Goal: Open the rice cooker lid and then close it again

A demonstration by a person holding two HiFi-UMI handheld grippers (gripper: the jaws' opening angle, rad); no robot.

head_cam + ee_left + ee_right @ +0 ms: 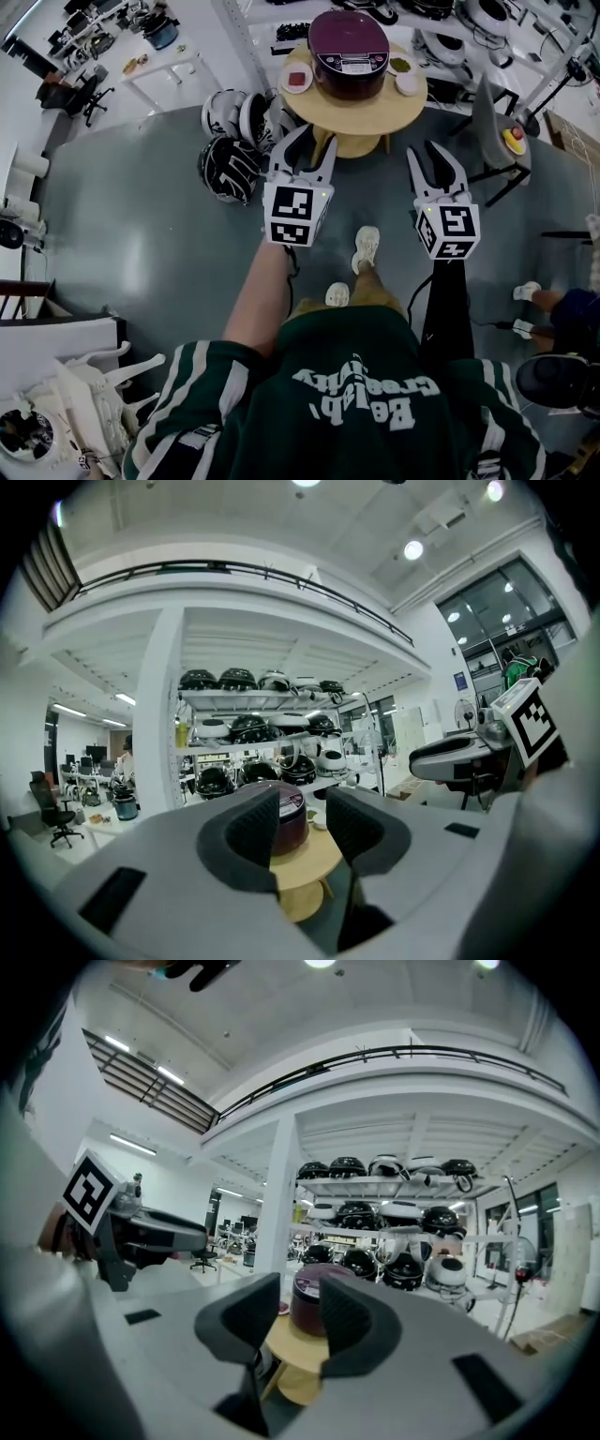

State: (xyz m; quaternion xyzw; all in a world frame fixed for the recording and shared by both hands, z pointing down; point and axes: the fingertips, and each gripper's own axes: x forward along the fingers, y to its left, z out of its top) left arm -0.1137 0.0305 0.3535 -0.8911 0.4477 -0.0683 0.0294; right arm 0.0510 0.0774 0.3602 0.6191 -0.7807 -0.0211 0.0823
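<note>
Left hand-held gripper [314, 141] and right hand-held gripper [425, 153] face distant rice cooker [349, 49].

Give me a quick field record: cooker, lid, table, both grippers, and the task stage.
cooker: maroon, standing on the table
lid: shut
table: round, wooden, straight ahead of the person
dishes: small, on the table to either side of the cooker
left gripper: open, empty, short of the table
right gripper: open, empty, short of the table
task stage: lid not yet touched by either gripper
</note>
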